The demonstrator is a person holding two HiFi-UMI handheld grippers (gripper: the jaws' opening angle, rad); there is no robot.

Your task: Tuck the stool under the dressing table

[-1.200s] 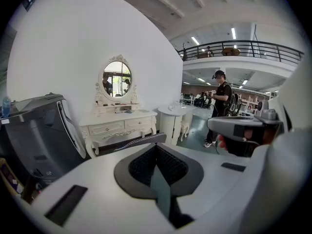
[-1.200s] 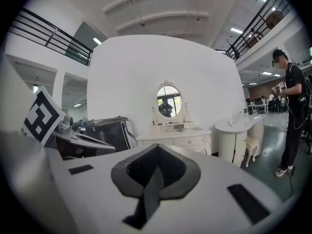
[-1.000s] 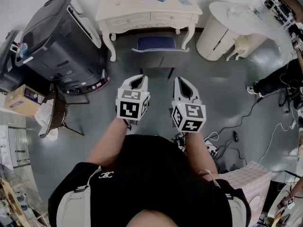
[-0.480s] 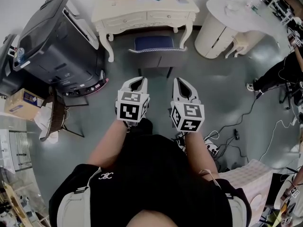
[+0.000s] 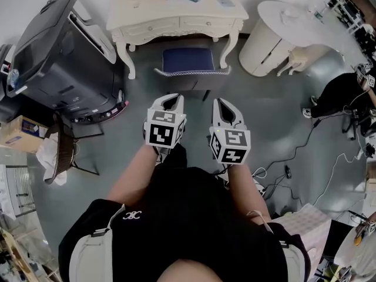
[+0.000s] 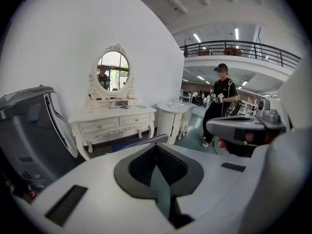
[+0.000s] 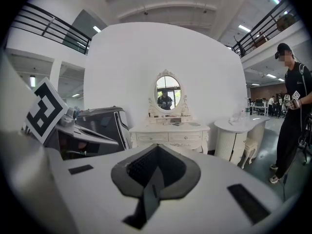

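Note:
A stool with a blue seat and white trim stands on the floor just in front of the cream dressing table, partly under its front edge. In the left gripper view the stool's trimmed edge shows just past the jaws, with the dressing table and its oval mirror behind. The right gripper view shows the dressing table straight ahead. My left gripper and right gripper hang side by side short of the stool, both shut and holding nothing.
A large dark grey machine stands left of the dressing table. A round white table is to its right. Cables trail on the floor at right. A person in black stands at the far right.
Both grippers and the head have moved forward toward the stool and dressing table, which now sit lower and larger in the head view. The jaws stayed shut.

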